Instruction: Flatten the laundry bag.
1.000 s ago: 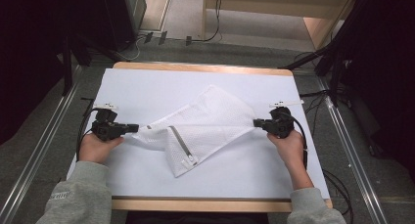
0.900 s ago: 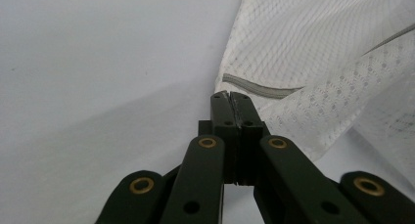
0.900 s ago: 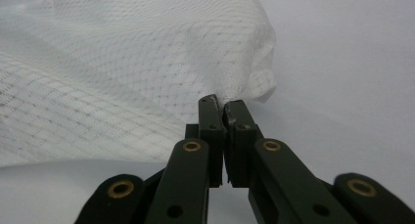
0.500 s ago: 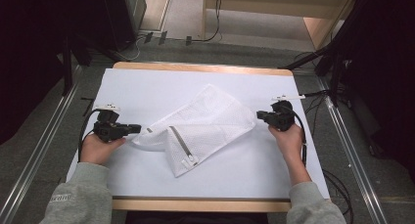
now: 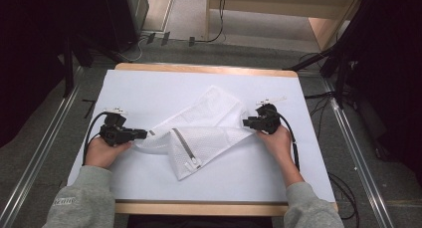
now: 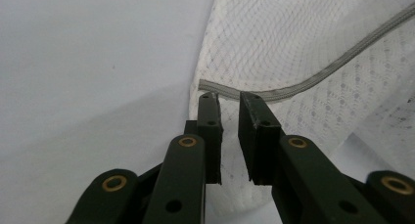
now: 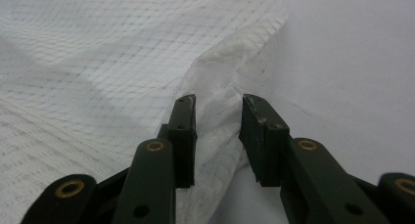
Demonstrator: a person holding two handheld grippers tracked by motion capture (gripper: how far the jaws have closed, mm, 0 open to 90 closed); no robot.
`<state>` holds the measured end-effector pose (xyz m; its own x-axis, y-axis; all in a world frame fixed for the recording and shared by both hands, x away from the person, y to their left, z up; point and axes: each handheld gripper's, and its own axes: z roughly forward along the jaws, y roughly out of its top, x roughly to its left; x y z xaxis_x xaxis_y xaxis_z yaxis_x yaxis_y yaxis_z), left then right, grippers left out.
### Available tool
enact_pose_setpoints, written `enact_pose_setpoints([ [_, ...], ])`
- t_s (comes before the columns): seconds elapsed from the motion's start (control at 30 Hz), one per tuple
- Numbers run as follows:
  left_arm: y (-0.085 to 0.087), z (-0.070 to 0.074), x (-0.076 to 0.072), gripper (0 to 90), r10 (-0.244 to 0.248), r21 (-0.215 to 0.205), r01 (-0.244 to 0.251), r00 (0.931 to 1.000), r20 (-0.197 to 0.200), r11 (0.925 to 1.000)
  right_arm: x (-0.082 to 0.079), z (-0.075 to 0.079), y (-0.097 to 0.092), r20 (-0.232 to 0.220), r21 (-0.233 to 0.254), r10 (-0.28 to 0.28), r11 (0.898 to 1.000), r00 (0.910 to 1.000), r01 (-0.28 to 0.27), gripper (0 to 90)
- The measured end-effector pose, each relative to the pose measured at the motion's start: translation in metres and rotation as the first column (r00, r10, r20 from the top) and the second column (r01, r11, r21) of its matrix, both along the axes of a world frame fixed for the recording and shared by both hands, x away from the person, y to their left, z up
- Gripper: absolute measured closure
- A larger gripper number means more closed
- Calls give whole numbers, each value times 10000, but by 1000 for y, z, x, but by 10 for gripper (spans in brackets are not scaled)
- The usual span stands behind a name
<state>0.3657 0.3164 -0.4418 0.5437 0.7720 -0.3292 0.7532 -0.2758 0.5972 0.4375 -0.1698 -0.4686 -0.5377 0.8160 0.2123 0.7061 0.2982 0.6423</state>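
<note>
The jaws of both grippers have just been opening, and fabric of the white mesh laundry bag [image 5: 201, 131] lies between each pair without being pressed.

In the high view, the bag is seen crumpled at the middle of the desk [image 5: 149, 86], its long axis running from the near left to the far right. The left gripper [image 5: 141, 134] is held at the bag's left corner, and the right gripper [image 5: 247, 122] at its right corner, so each hand is nearest its own end. A grey zipper [image 5: 185, 147] runs down the near flap.

In the left gripper view, the left gripper [image 6: 230, 99] is seen with its jaws released and a narrow gap between them; the bag's grey-taped edge [image 6: 293, 84] lies straight ahead, just beyond the tips, curving away to the right.

In the right gripper view, the right gripper [image 7: 218, 101] is seen with its jaws released wider, and a bunched corner of the mesh [image 7: 218, 87] passes between them, loose.

Pale lettering on the left sleeve [image 5: 67, 202] in the high view is too small to be read; no brand or label is visible elsewhere.
</note>
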Motion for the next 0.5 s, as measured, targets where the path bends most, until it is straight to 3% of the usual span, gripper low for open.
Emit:
enact_pose_setpoints([
  [0.07, -2, -3, 1, 775, -24, 165, 26, 10000, -89, 9999, 0, -1, 1, 189, -52, 43, 10000, 9998, -42, 703],
  [0.13, -4, -7, 2, 766, -112, 362, 120, 9997, -211, 9993, -3, -2, 5, 621, -620, 128, 9980, 9980, -89, 812],
  [0.17, -5, -9, 2, 766, -176, 405, 186, 9995, -243, 9990, -3, -2, 5, 621, -620, 128, 9980, 9980, -89, 812],
  [0.2, -6, -10, 2, 791, -267, 397, 274, 9994, -200, 9988, -2, -1, 5, 473, -565, 187, 9983, 9987, -160, 888],
  [0.33, -5, -12, 2, 867, -387, 562, 390, 9992, -60, 9977, -2, 3, 6, 380, -787, 61, 9969, 9993, -31, 900],
  [0.5, -5, -13, 2, 900, -384, 591, 387, 9992, -55, 9975, -5, 15, -22, 316, 8, -466, 9989, 9984, 466, 900],
])
